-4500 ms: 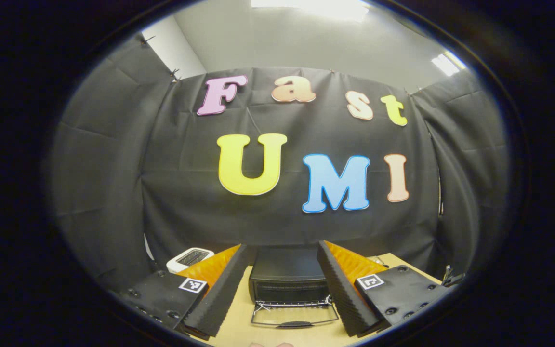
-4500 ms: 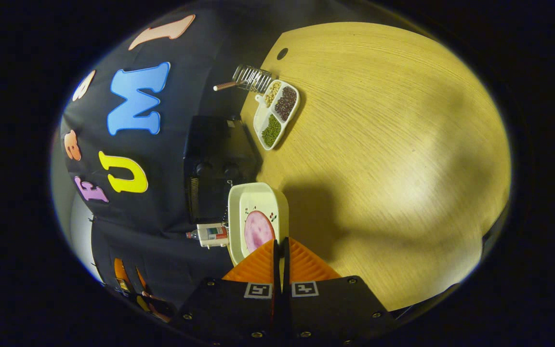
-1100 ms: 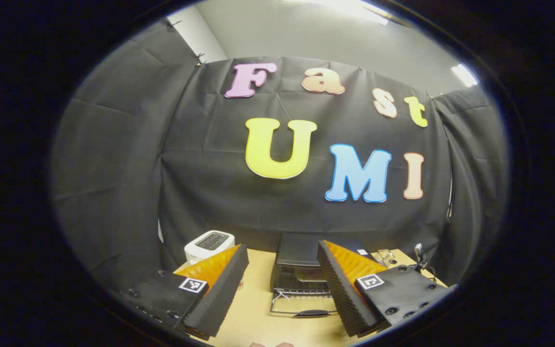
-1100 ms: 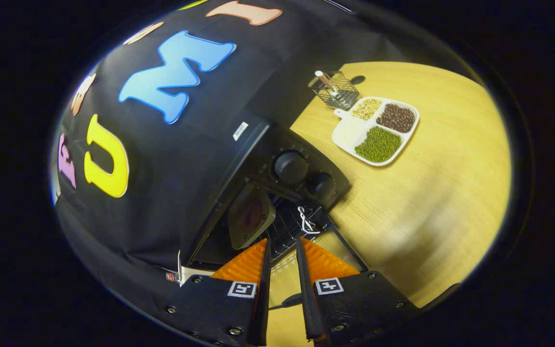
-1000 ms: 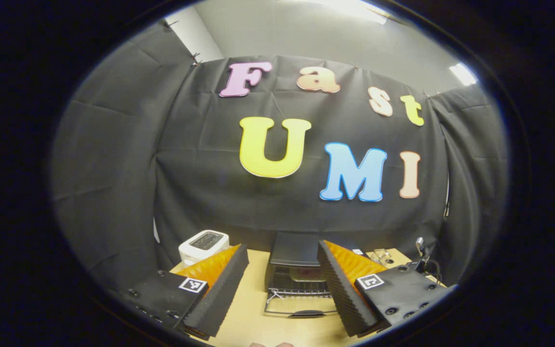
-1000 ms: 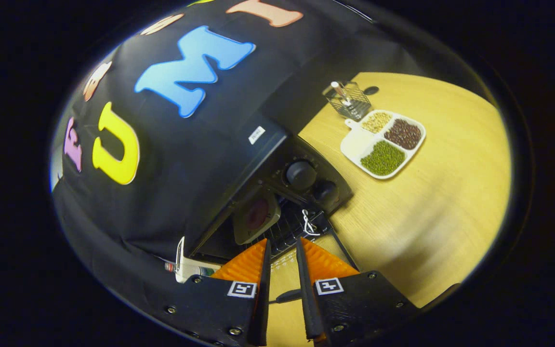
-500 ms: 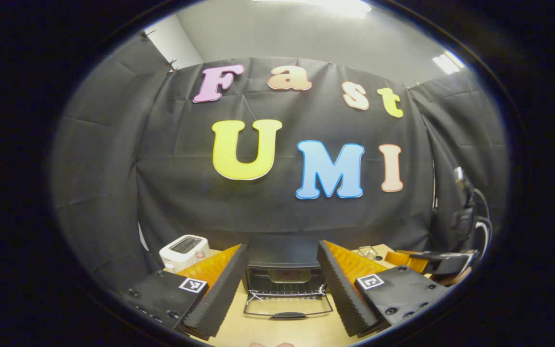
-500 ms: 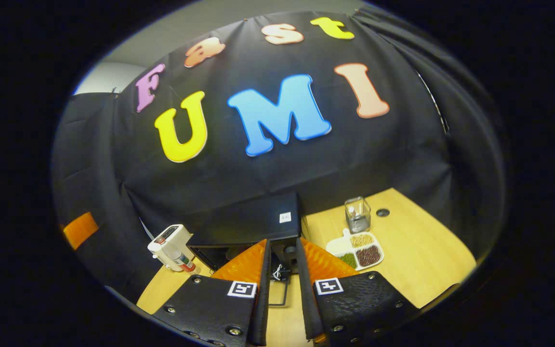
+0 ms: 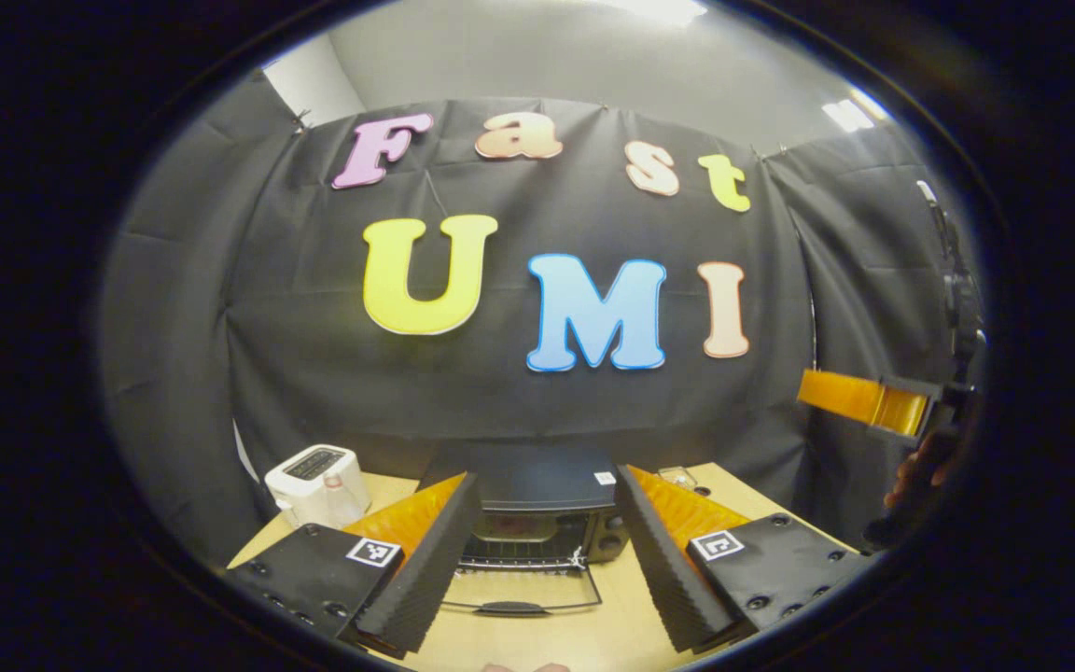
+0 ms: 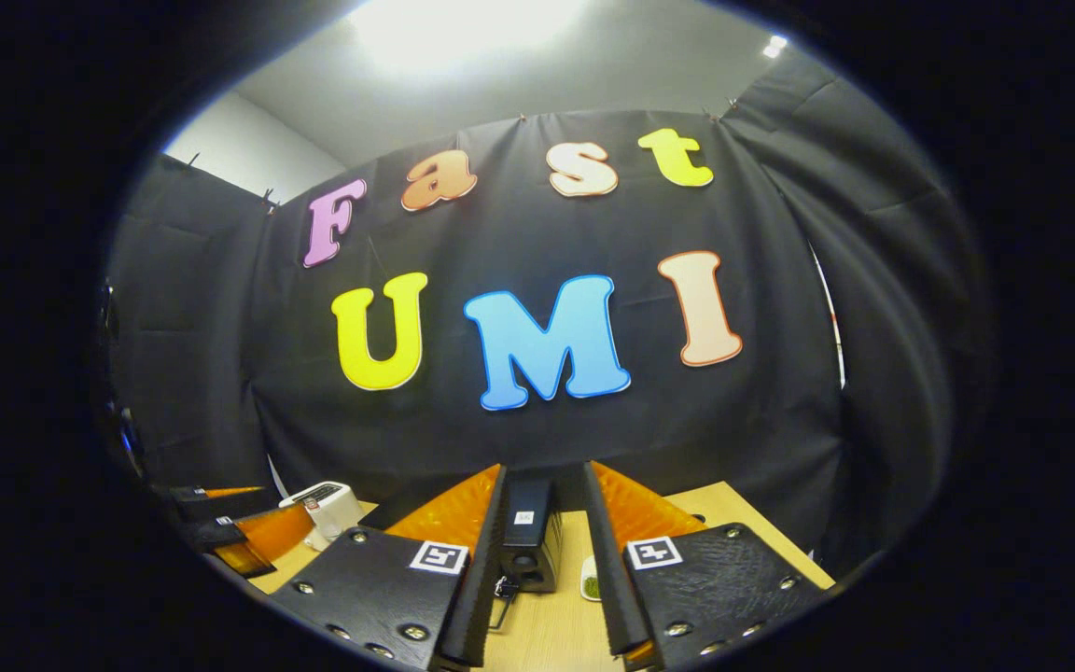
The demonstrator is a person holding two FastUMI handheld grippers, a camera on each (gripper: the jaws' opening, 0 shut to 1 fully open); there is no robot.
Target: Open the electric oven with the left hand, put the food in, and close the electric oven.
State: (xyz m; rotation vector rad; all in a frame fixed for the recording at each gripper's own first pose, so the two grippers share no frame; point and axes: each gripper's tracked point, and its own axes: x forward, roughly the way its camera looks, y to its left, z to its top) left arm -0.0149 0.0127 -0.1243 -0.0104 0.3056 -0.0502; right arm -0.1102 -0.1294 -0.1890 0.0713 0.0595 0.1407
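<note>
Oven (image 9: 537, 523) door (image 9: 519, 590) down flat on the bench (image 9: 612, 635), dish looks to be inside; left tongs (image 9: 545, 560) spread wide, right tongs (image 10: 537, 569) slightly parted, both empty — only closing remains, I'd say

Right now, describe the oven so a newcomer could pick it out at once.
Start at the wooden table under the black cloth wall. The electric oven is the black box at its back, between the left gripper fingers. Unlike the white toaster to its left, its glass door lies folded down flat.

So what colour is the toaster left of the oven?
White toaster, clearest in the left gripper view.
</note>
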